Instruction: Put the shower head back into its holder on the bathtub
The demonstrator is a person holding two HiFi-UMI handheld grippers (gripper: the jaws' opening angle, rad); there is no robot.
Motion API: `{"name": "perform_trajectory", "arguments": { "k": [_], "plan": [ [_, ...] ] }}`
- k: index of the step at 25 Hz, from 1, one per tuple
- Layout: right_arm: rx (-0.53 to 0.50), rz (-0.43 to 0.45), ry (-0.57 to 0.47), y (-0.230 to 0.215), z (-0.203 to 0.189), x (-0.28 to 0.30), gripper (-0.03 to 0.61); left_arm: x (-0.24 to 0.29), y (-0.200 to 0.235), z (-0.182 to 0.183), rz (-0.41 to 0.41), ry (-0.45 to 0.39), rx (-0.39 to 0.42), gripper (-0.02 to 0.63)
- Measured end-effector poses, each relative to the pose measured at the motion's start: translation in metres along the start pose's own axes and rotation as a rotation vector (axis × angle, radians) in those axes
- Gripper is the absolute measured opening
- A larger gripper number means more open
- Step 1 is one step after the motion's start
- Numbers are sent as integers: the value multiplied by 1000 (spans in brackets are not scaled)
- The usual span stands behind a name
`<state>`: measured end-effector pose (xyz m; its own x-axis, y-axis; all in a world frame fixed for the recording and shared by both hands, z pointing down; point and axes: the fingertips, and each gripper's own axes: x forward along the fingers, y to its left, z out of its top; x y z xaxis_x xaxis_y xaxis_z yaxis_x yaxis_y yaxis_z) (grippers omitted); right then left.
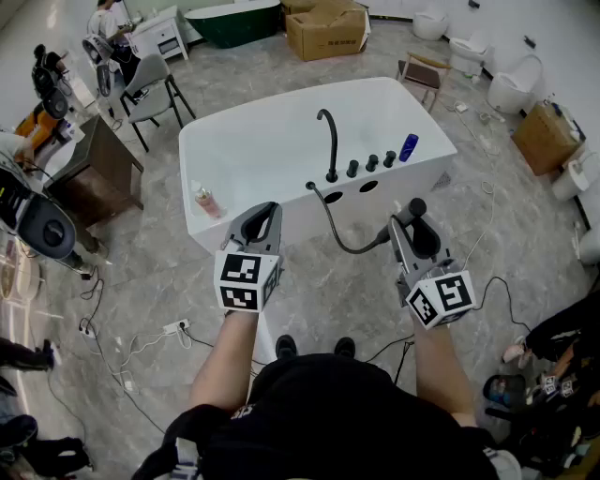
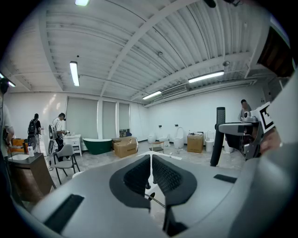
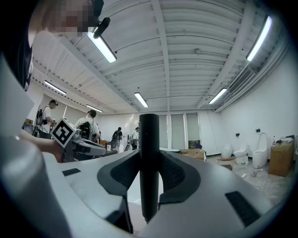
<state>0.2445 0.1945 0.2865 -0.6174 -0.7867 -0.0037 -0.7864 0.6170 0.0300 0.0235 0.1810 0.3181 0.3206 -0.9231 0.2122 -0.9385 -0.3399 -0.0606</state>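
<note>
Shower head (image 3: 149, 135) stands upright, clamped between right gripper's (image 3: 149, 157) fingers (image 3: 175, 174).

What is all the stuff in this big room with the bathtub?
rectangular bathtub: one, white, middle of the floor
curved tap: one, black, tub's near rim
round knobs: three, black, beside the tap
plastic bottle: one, blue, past the knobs
small bottle: one, pink, tub's left rim
rim holes: two, dark, before the tap
stick-shaped shower head: one, black, in the right claw
hose: one, black, rim to shower head
cardboard boxes: at least two, brown, beyond the tub
second bathtub: one, dark green, far wall
left claw: one, grey, shut, empty
right claw: one, grey, shut on the shower head
</note>
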Motion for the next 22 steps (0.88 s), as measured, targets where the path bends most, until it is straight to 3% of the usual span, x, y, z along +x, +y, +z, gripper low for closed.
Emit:
{"name": "perform_trajectory", "arguments": {
  "k": [9, 22],
  "plan": [
    [6, -21, 4, -2, 0, 0, 141, 0, 6, -2, 8, 1, 13, 26],
    [-6, -130, -39, 4, 47, 8, 143, -12, 52, -21, -5, 20, 11, 26]
  ]
}}
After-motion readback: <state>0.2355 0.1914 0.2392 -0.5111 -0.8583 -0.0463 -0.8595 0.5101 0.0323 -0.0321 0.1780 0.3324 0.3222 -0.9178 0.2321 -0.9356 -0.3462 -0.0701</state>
